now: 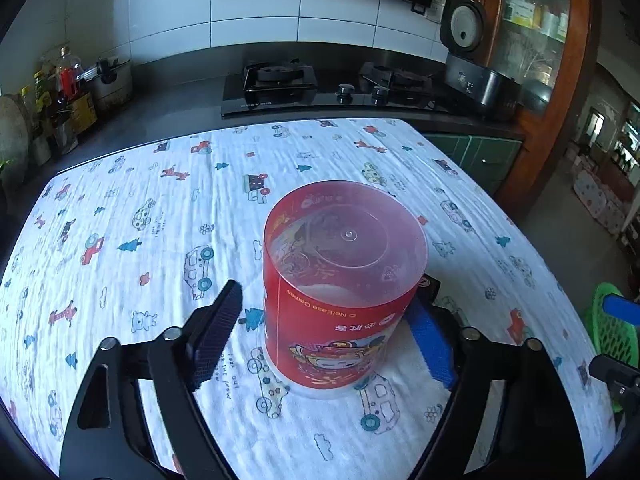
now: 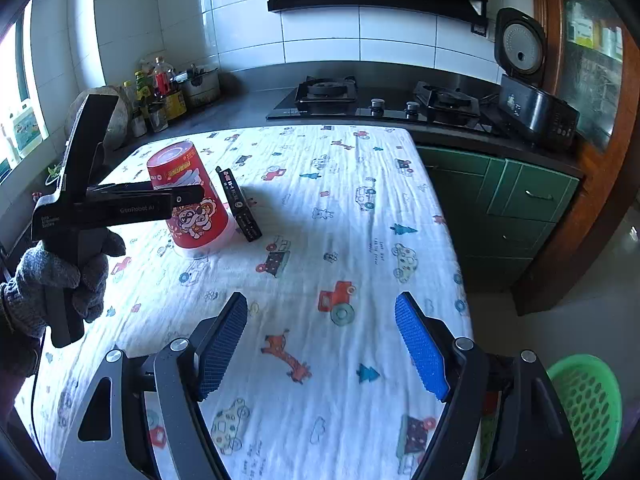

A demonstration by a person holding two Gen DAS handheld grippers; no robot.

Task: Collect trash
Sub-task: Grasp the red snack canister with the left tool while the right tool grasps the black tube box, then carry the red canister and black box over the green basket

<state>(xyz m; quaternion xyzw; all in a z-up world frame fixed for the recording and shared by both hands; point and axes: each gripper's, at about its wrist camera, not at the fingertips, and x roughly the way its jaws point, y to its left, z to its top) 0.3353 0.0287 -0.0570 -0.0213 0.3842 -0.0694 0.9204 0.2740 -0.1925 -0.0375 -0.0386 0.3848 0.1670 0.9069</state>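
Note:
A red printed cup [image 1: 344, 280] stands upside down on the patterned tablecloth [image 1: 140, 208]. My left gripper [image 1: 328, 286] is open around it. Its left pad [image 1: 218, 332] stands a little apart from the cup's wall, and its blue right pad [image 1: 430, 346] sits close against the other side. In the right wrist view the same cup [image 2: 196, 216] is at the left, with one finger [image 2: 239, 204] of the left gripper beside it and a gloved hand [image 2: 52, 284] holding the tool. My right gripper [image 2: 320, 304] is open over bare cloth with nothing between its pads.
A green mesh basket [image 2: 588, 412] stands off the table's right edge, also seen as the basket [image 1: 612, 320]. Behind the table run a dark counter with a gas hob [image 1: 332, 88], an open rice cooker [image 1: 476, 80] and bottles [image 1: 60, 92] at the left.

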